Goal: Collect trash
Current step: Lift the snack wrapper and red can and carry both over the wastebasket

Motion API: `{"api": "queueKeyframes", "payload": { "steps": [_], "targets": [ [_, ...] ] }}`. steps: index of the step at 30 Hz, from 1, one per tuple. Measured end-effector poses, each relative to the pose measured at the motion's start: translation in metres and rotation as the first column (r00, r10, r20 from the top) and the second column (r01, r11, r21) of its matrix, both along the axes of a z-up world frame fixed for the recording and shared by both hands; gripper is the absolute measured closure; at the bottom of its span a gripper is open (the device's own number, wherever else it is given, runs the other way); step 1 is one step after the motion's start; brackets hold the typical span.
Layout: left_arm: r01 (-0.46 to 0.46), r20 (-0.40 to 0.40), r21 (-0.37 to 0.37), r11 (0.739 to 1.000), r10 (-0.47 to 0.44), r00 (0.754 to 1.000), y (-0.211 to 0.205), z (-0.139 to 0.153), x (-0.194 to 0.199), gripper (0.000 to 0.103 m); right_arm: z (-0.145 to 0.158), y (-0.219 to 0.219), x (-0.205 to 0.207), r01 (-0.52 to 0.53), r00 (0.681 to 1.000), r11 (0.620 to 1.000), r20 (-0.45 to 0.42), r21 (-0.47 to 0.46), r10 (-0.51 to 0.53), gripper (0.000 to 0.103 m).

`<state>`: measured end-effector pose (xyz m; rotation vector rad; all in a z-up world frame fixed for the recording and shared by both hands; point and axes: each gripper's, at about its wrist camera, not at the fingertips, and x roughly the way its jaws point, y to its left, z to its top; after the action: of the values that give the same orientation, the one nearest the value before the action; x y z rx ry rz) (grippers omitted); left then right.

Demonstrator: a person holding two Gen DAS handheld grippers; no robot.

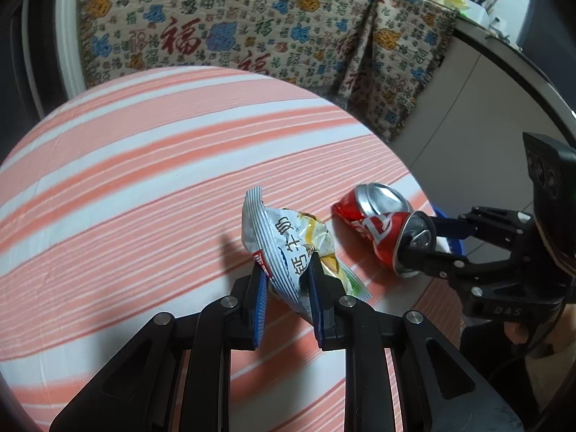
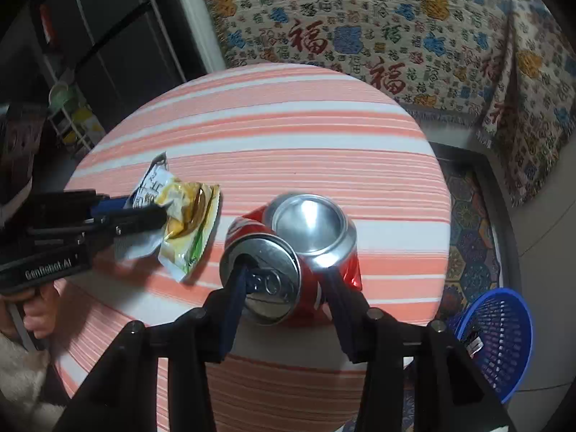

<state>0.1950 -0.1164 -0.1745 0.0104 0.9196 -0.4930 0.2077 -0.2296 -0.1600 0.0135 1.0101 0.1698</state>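
Resting on striped counter (image 2: 273, 136) beside patterned sofa throw (image 2: 378, 25); blue basket (image 2: 504, 338) nearby. Left hand-held gripper (image 1: 284, 284) pinching snack wrapper (image 1: 288, 248); right hand-held gripper (image 2: 284, 288) clamping crushed red can (image 2: 288, 248).

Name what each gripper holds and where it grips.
Left gripper pinches the crumpled snack wrapper at its lower middle. Right gripper clamps the crushed red can at its top end.

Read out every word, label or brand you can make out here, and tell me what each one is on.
"GenRobot.AI": side of the left gripper.
"DAS": body of the right gripper.
"钙牛奶", partly creased: snack wrapper.
"福", repeated: patterned cloth.
White lettering on the crushed red can: too bent to read.
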Motion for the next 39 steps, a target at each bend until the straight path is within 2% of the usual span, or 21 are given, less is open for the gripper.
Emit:
{"api": "queueKeyframes", "payload": {
  "steps": [3, 6, 10, 12, 13, 14, 16, 21, 28, 33, 39],
  "targets": [
    [-0.015, -0.006, -0.013, 1.0, 0.015, 1.0, 0.01, -0.002, -0.001, 0.083, 0.007, 0.003, -0.005, -0.047, 0.999, 0.999, 0.008, 0.006, 0.047, 0.042],
    [-0.021, -0.011, -0.026, 0.999, 0.021, 1.0, 0.013, -0.003, 0.001, 0.083, 0.015, 0.005, -0.008, -0.091, 0.996, 0.995, 0.023, -0.03, 0.092, 0.042],
    [-0.019, -0.015, -0.029, 0.999, 0.019, 1.0, 0.012, -0.004, 0.001, 0.083, 0.011, 0.014, 0.007, -0.167, 0.986, 0.982, -0.01, -0.088, 0.166, 0.042],
    [-0.016, -0.015, -0.031, 0.999, 0.016, 1.0, 0.013, -0.003, 0.001, 0.083, 0.006, 0.019, 0.013, -0.199, 0.98, 0.97, -0.026, -0.138, 0.197, 0.057],
    [-0.014, -0.016, -0.032, 0.999, 0.014, 1.0, 0.012, -0.002, 0.001, 0.083, 0.009, 0.019, 0.014, -0.207, 0.978, 0.969, -0.023, -0.138, 0.206, 0.072],
    [-0.01, -0.015, -0.036, 0.999, 0.01, 1.0, 0.011, -0.001, 0.0, 0.083, 0.013, 0.018, 0.015, -0.196, 0.981, 0.973, -0.024, -0.125, 0.195, 0.081],
    [-0.001, -0.012, -0.036, 0.999, 0.001, 1.0, 0.009, 0.0, -0.001, 0.083, 0.021, 0.016, 0.013, -0.174, 0.985, 0.977, -0.01, -0.124, 0.174, 0.084],
    [0.0, -0.019, -0.03, 1.0, 0.0, 1.0, 0.006, -0.002, 0.0, 0.083, 0.018, 0.014, 0.006, -0.154, 0.988, 0.982, -0.002, -0.109, 0.154, 0.084],
    [0.01, -0.015, -0.045, 0.999, -0.011, 1.0, 0.002, 0.005, -0.002, 0.083, 0.023, 0.0, -0.006, -0.067, 0.996, 0.998, 0.065, -0.02, 0.068, 0.085],
    [0.045, -0.025, -0.031, 0.998, -0.046, 0.999, -0.021, 0.01, 0.003, 0.083, 0.026, -0.007, -0.014, -0.028, 0.996, 1.0, 0.085, 0.001, 0.028, 0.085],
    [0.136, 0.011, -0.024, 0.99, -0.136, 0.991, -0.078, 0.035, 0.003, 0.083, 0.059, -0.055, -0.037, 0.063, 0.986, 0.997, 0.154, 0.038, -0.068, 0.085]
  ]
}}
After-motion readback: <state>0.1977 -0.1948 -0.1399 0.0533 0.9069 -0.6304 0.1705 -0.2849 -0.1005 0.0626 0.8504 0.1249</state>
